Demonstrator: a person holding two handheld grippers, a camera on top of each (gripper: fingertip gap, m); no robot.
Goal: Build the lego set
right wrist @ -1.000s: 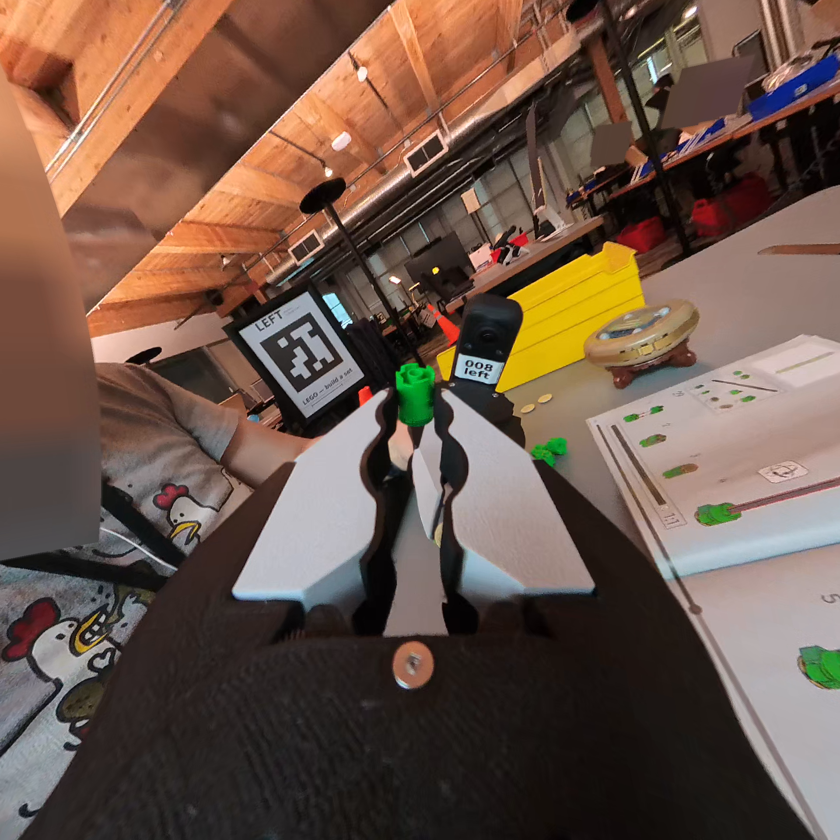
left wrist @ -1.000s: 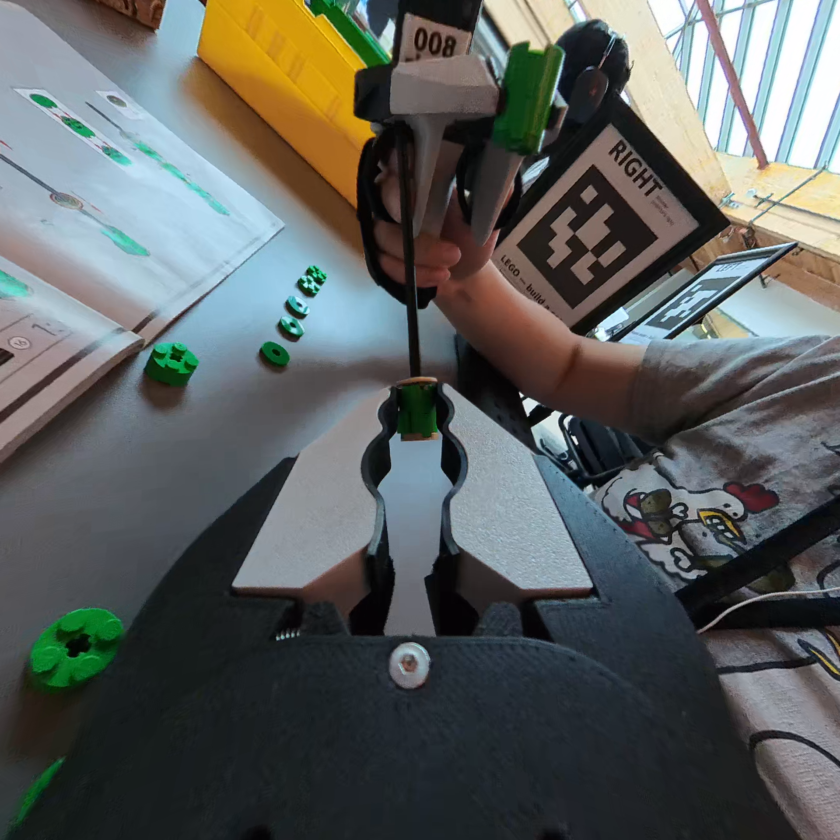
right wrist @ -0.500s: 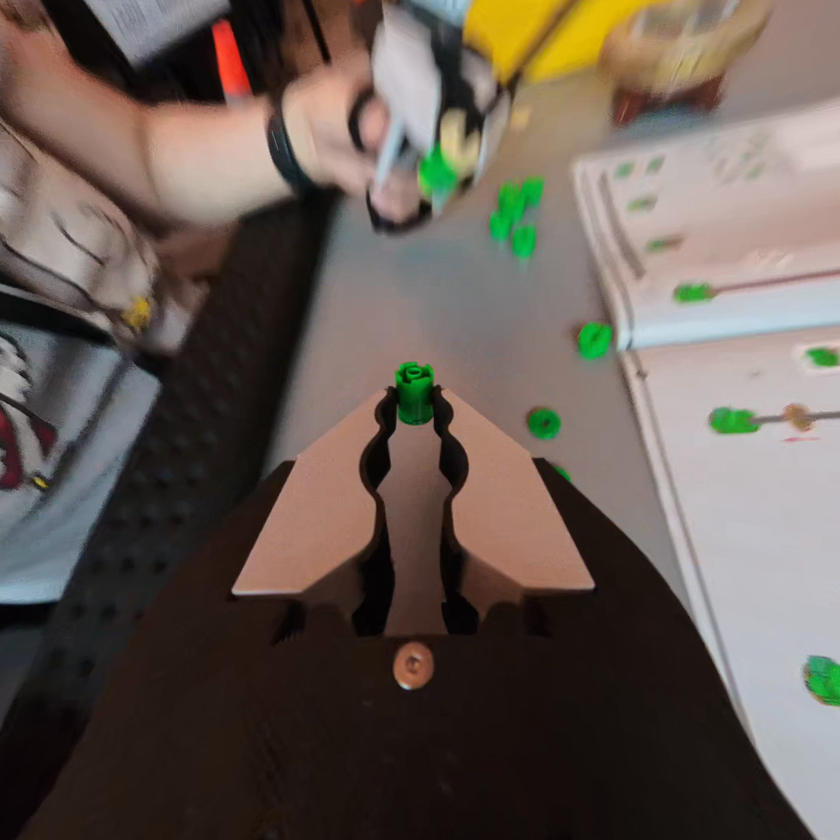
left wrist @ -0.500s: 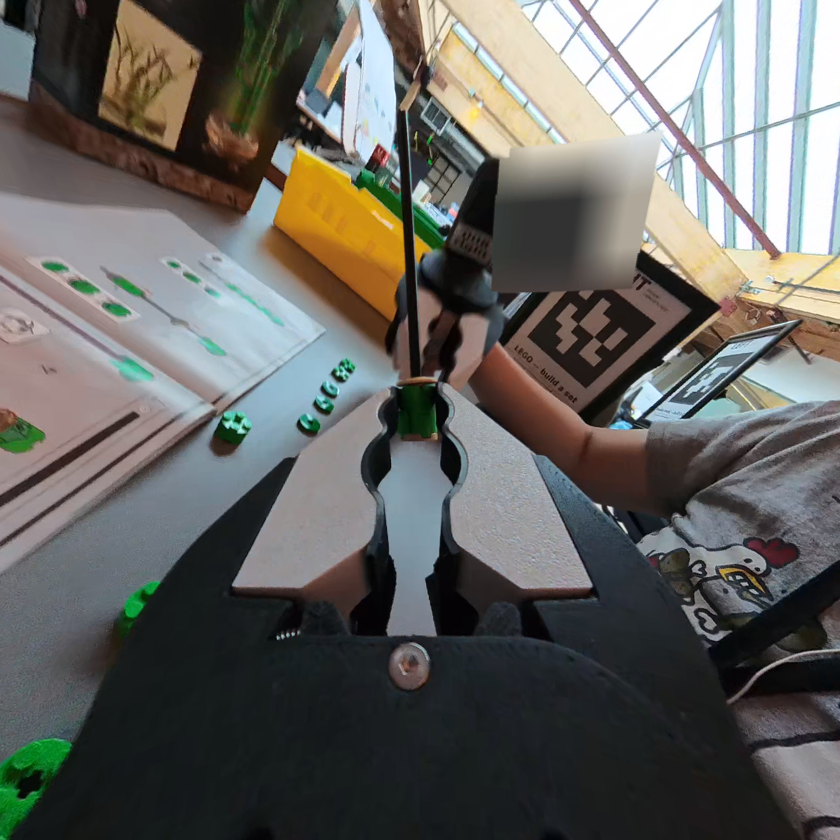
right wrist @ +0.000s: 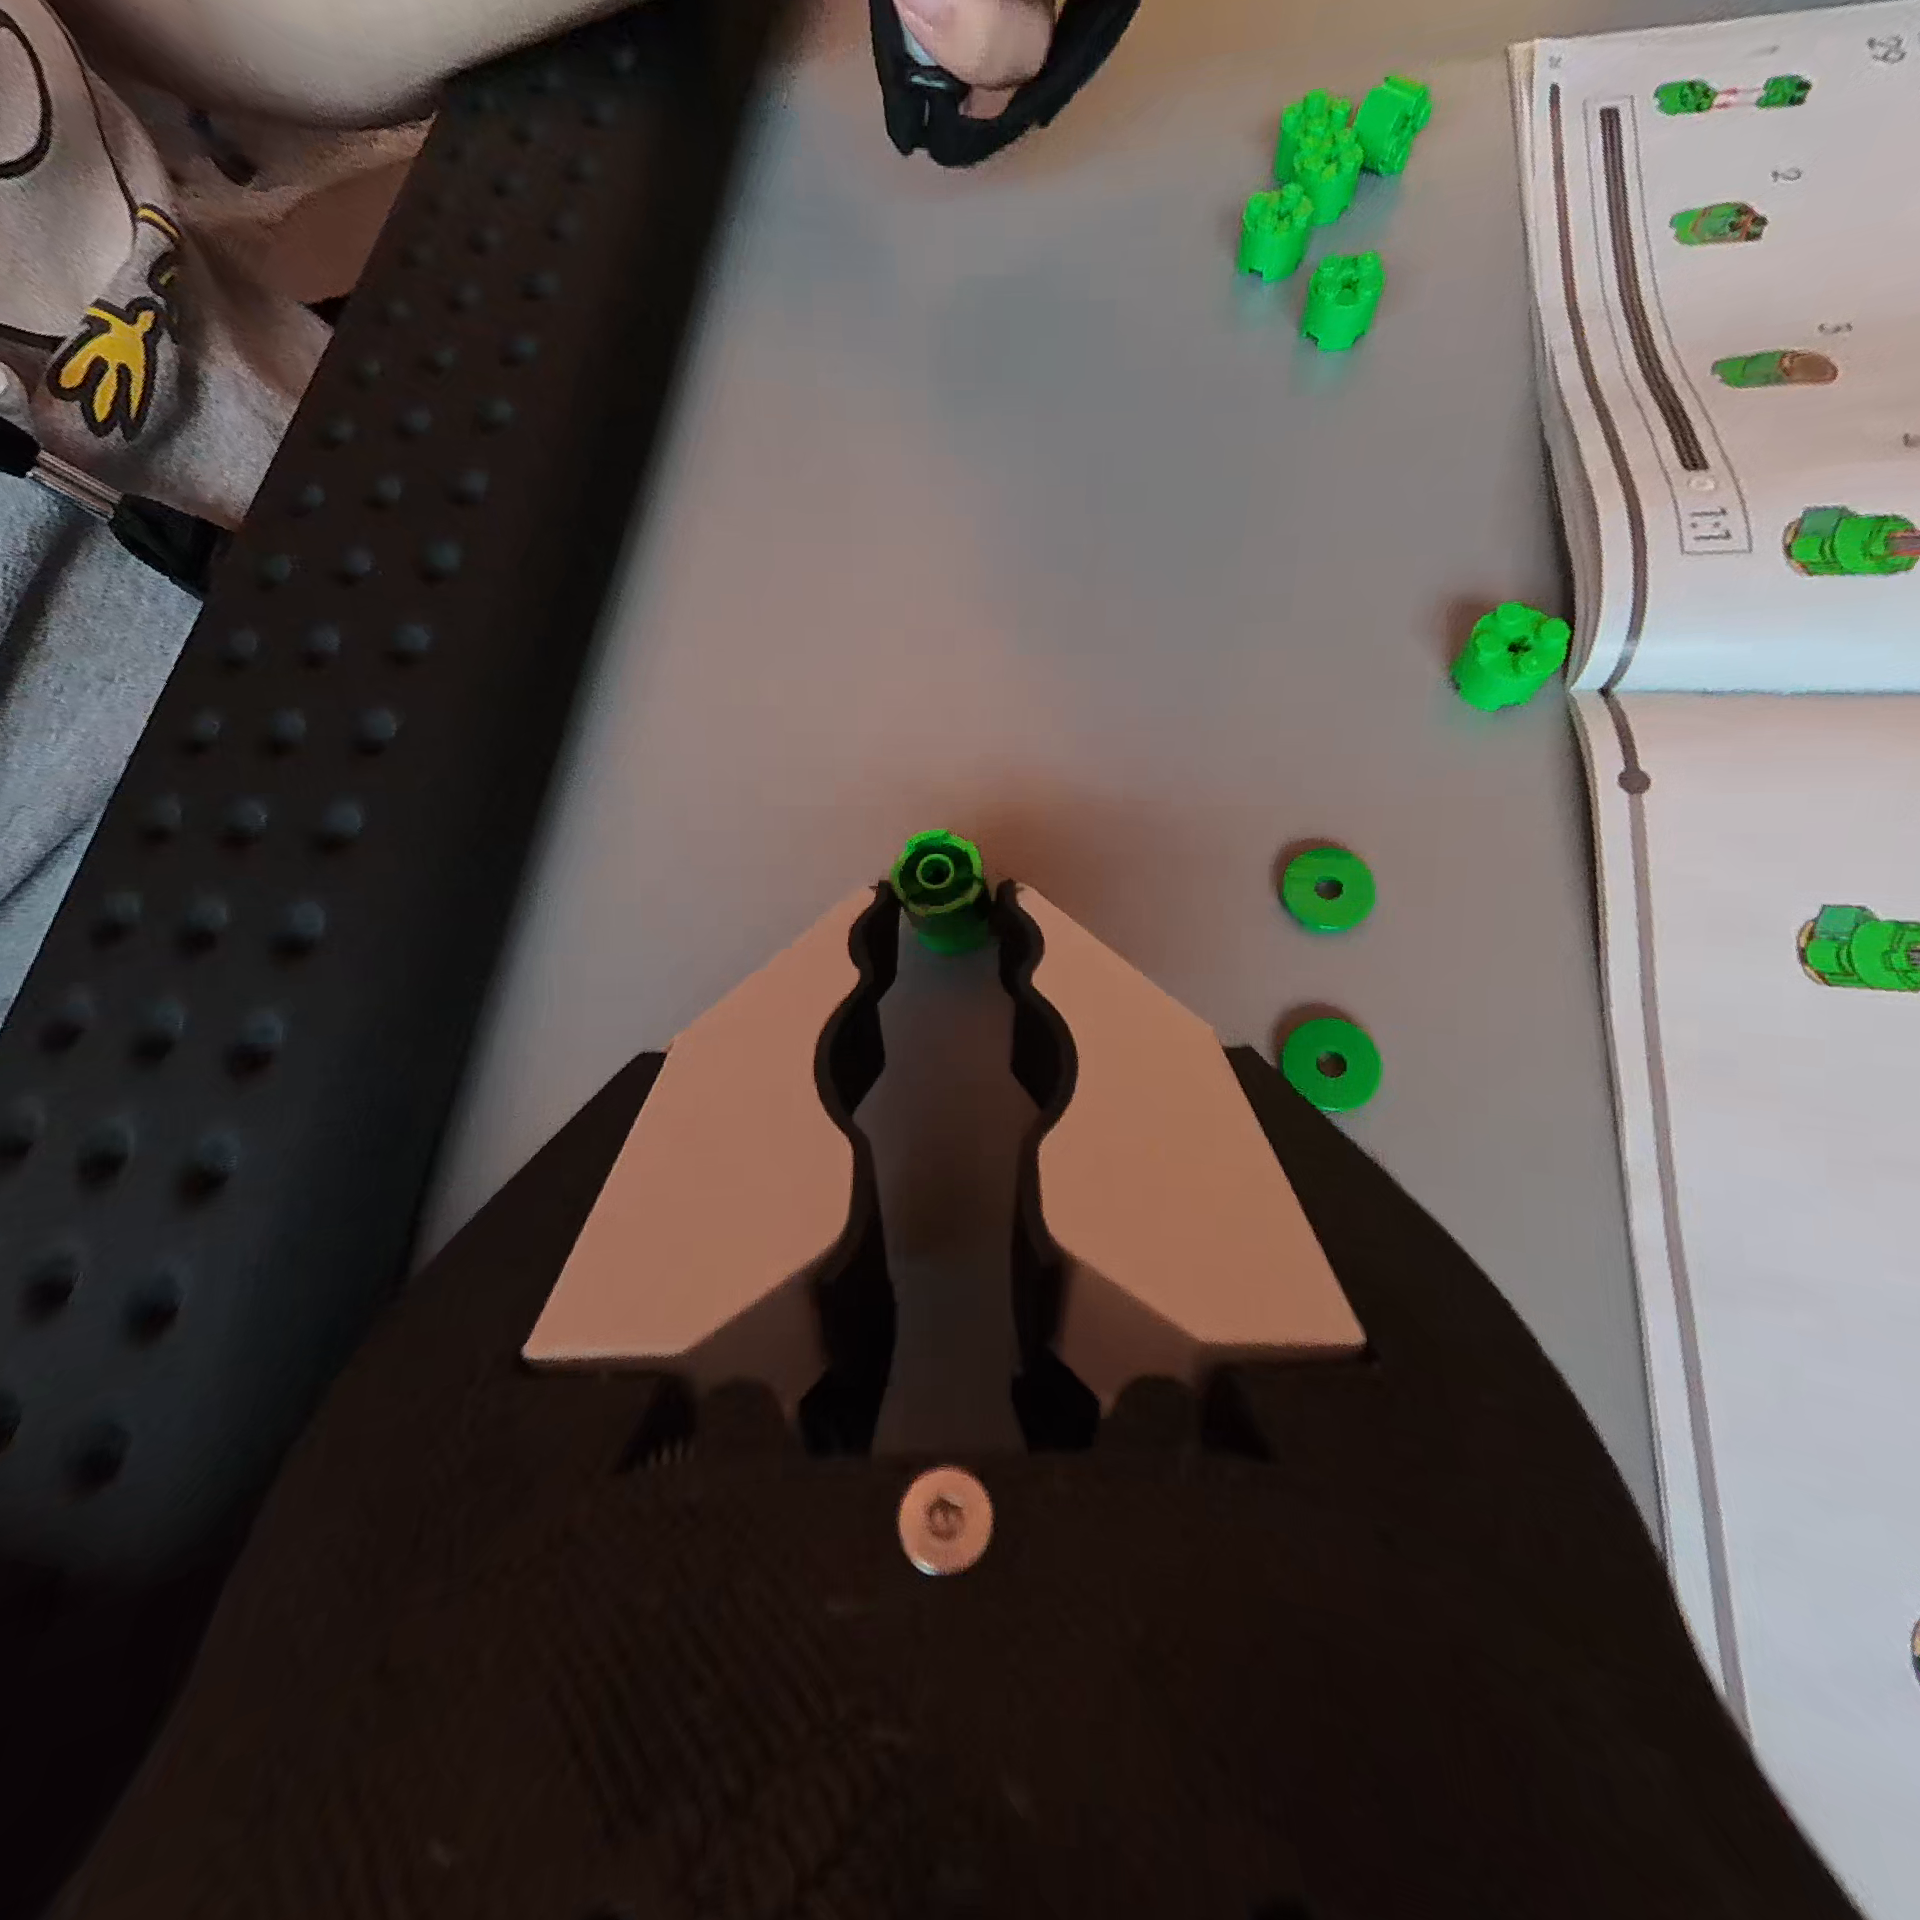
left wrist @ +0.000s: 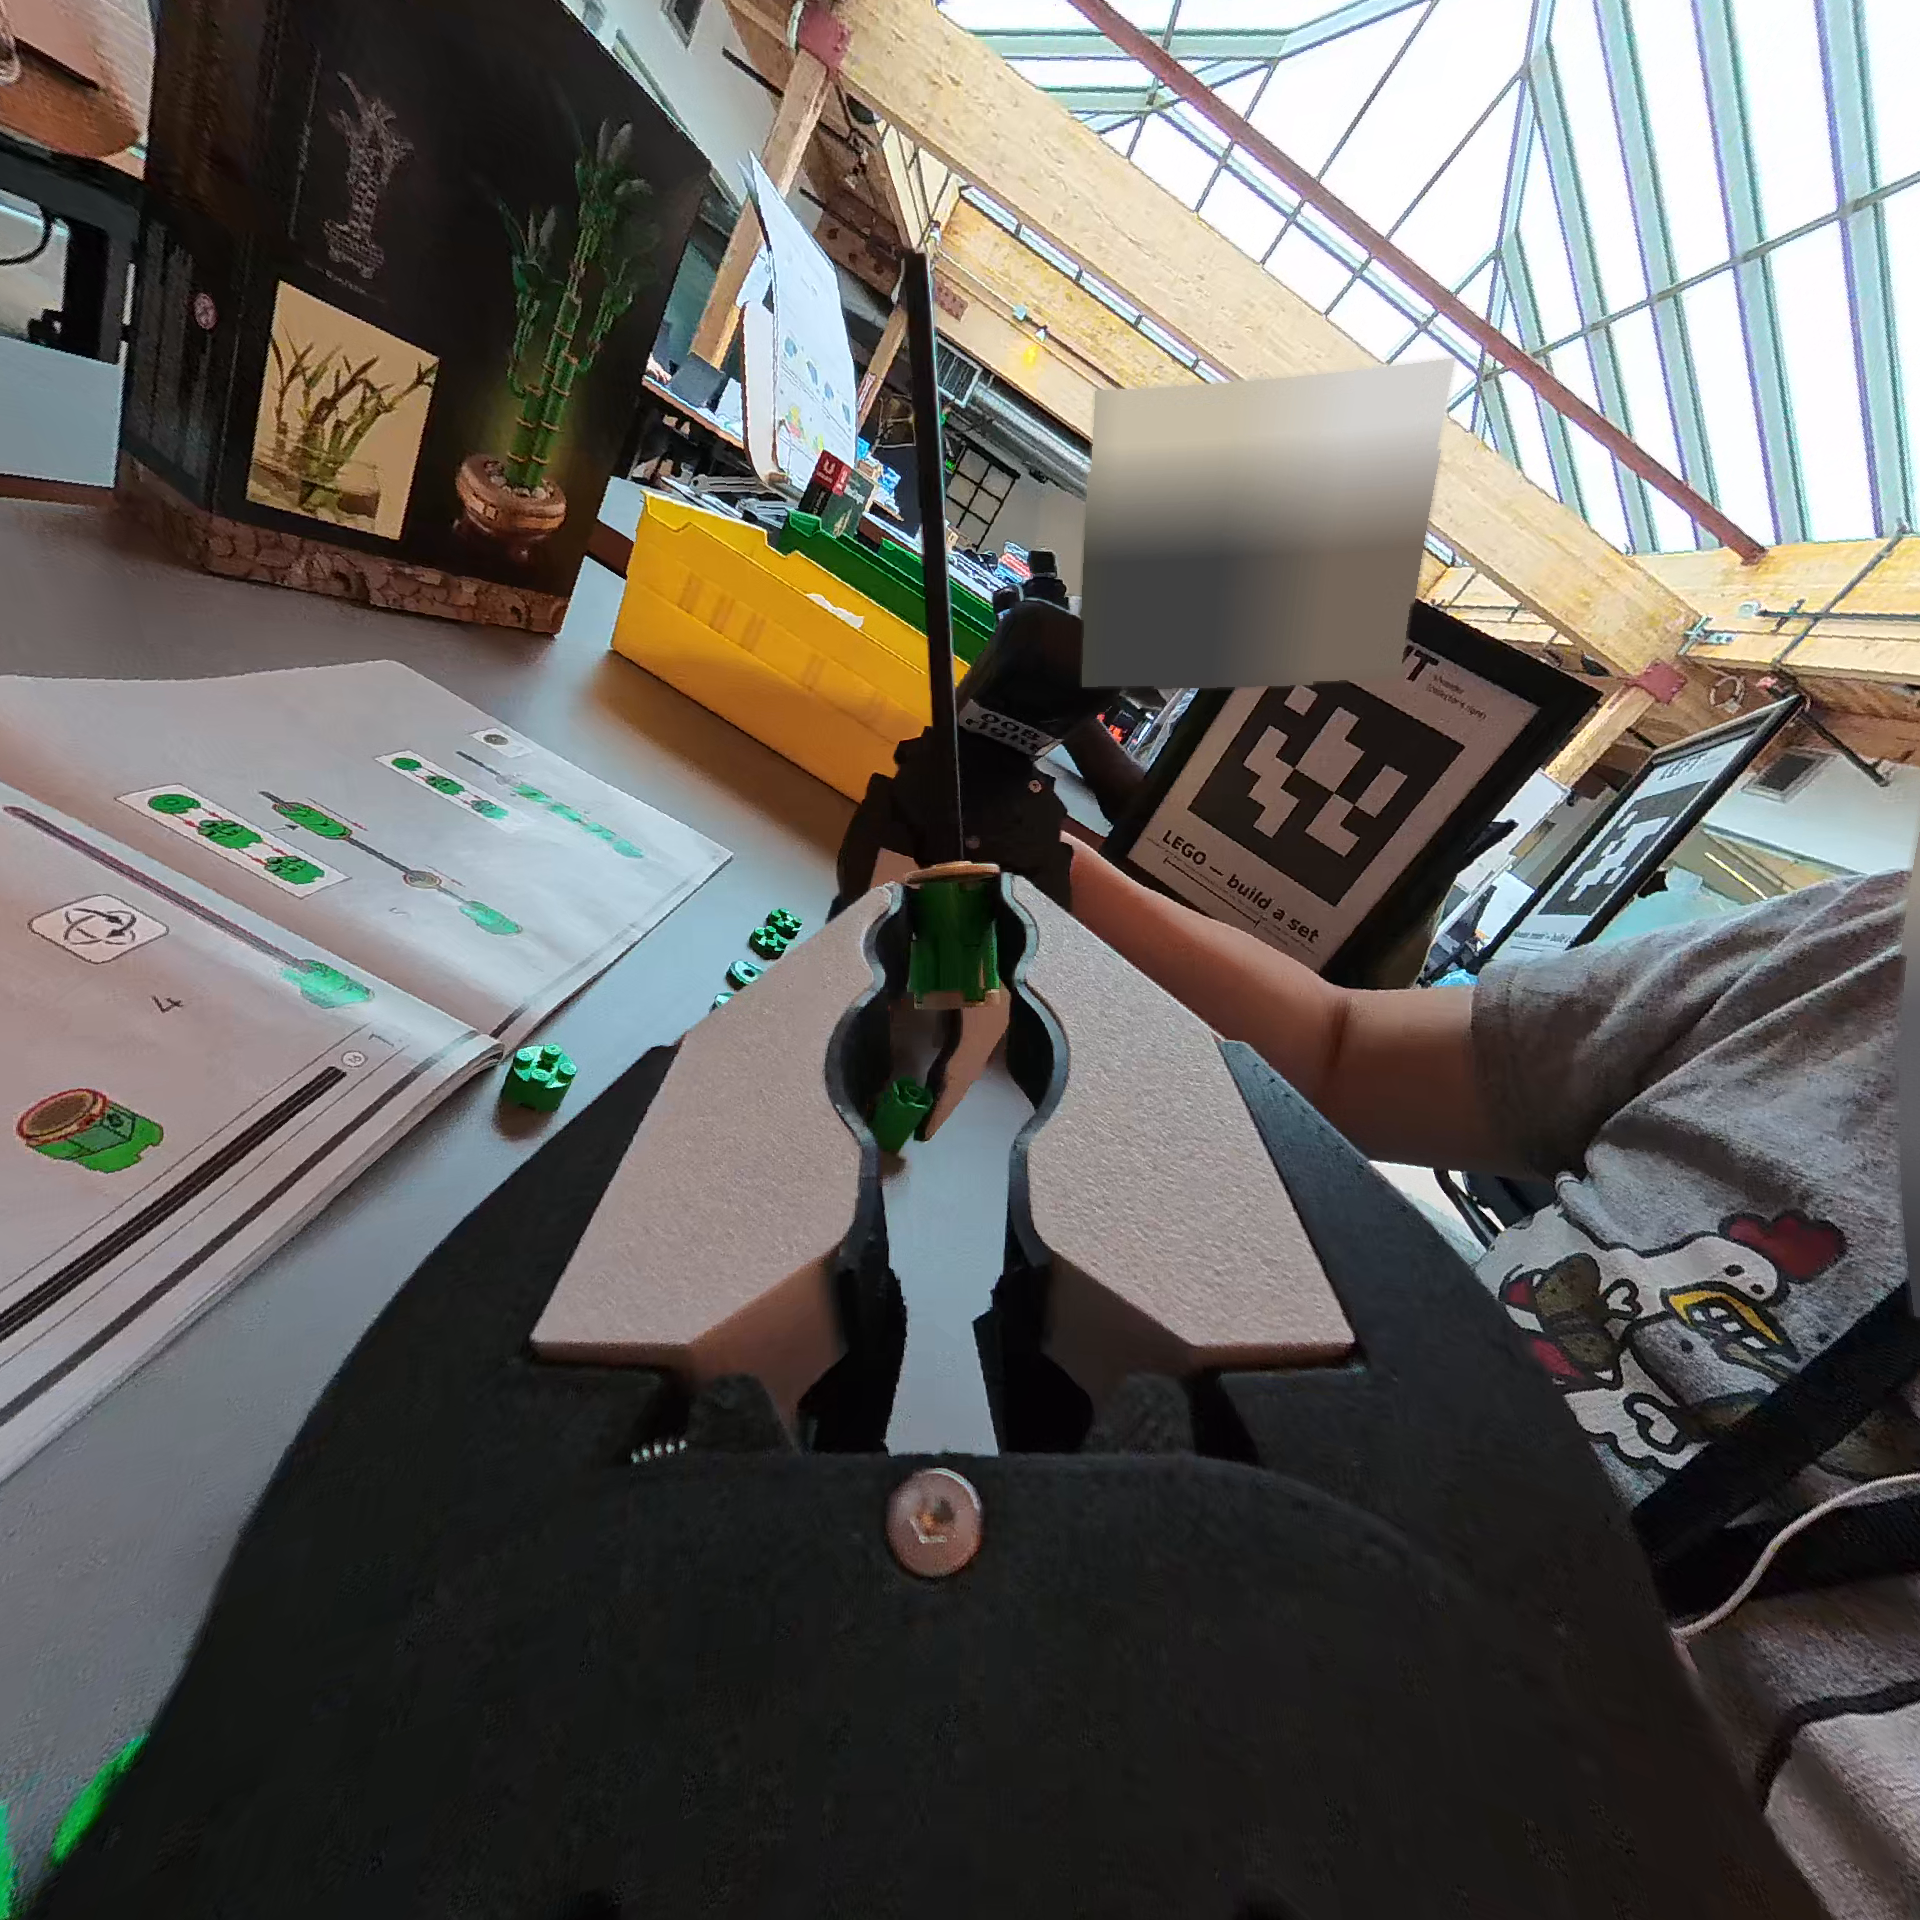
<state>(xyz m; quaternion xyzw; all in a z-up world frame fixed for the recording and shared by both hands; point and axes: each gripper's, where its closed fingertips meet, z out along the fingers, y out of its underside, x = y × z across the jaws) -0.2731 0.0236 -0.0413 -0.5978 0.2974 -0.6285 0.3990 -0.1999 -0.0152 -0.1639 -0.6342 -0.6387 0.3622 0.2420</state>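
Gripping a green round brick stack (left wrist: 951, 954) threaded on a black rod (left wrist: 932, 561), the left gripper (left wrist: 951, 940) holds it above the grey table (left wrist: 312, 1195). Right gripper (right wrist: 940, 902) clamps a small green cone piece (right wrist: 938, 885); loose green bricks (right wrist: 1325, 177) lie beside the instruction booklet (right wrist: 1766, 935).

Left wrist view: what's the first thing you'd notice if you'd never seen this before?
Probably the long black rod sticking straight up from the green piece pinched at the left gripper tips. Next, the bright yellow bin on the table behind it, beside the dark box showing a bamboo plant. In the right wrist view, the right gripper pinches a small green round brick.
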